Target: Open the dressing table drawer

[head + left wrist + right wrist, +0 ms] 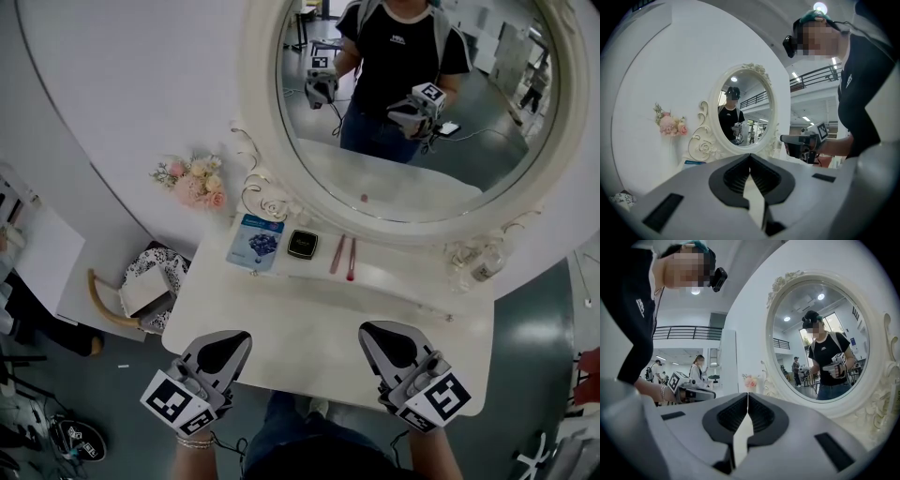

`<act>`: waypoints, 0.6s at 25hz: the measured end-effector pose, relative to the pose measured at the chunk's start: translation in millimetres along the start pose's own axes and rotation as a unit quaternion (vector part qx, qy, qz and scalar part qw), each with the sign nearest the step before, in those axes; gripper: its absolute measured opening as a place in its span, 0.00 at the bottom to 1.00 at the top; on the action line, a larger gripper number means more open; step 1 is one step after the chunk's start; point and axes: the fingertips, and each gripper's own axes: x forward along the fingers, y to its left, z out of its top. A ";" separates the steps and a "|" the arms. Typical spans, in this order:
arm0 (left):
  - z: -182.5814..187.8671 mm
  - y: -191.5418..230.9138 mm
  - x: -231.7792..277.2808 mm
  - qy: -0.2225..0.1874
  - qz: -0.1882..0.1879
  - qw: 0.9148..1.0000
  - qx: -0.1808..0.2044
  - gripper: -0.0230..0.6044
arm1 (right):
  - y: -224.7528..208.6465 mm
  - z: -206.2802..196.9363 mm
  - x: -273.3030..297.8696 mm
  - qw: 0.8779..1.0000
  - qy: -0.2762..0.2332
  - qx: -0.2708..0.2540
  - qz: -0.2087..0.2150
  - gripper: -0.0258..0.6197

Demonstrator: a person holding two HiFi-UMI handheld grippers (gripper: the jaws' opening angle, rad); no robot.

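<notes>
The white dressing table (309, 323) stands below me, with a round mirror (412, 103) at its back. Its drawer shows in no view; the front lies under the tabletop's near edge. My left gripper (232, 340) hovers over the near left part of the tabletop, jaws shut and empty. Over the near right part my right gripper (381, 335) is likewise shut on nothing. In the left gripper view the shut jaw tips (750, 157) point at the mirror (745, 110). The right gripper's tips (748, 395) point at the mirror's frame (773, 380).
A blue booklet (256, 241), a black compact (302, 244) and two thin pink sticks (343, 255) lie at the back of the tabletop. Pink flowers (194, 180) sit at the left against the wall. A chair with a patterned cushion (141, 286) stands at the table's left.
</notes>
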 end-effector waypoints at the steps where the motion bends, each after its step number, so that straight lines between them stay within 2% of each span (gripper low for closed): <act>1: 0.1 1.3 0.6 0.001 -0.003 1.000 -0.001 0.06 | 0.6 -0.2 4.0 1.000 0.001 0.000 0.001 0.07; 15: -10.3 49.6 16.3 0.030 -0.029 0.999 -0.013 0.06 | 0.5 -2.4 59.7 1.000 0.013 0.008 0.000 0.07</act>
